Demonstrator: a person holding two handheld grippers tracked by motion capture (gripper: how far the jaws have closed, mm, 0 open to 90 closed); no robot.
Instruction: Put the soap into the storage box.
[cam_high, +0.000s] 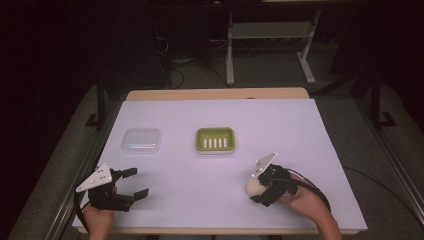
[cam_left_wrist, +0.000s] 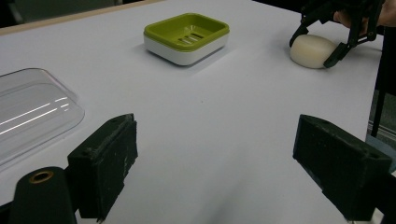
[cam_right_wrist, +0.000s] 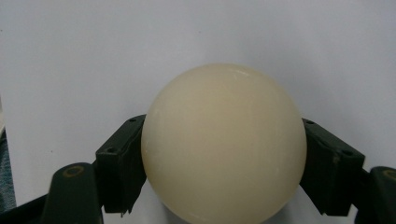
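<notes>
Soap (cam_right_wrist: 224, 144) — a smooth, cream, rounded bar — sits on the white table (cam_high: 210, 175) near its right front, pinched by the right gripper (cam_high: 257, 189); its underside is hidden. Left gripper (cam_high: 134, 183) is spread, holding nothing.

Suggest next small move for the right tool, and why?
Probably lift the soap bar off the white table and carry it toward the green soap dish. The right tool has its jaws against both sides of the bar, and the dish sits empty, lid off.
</notes>
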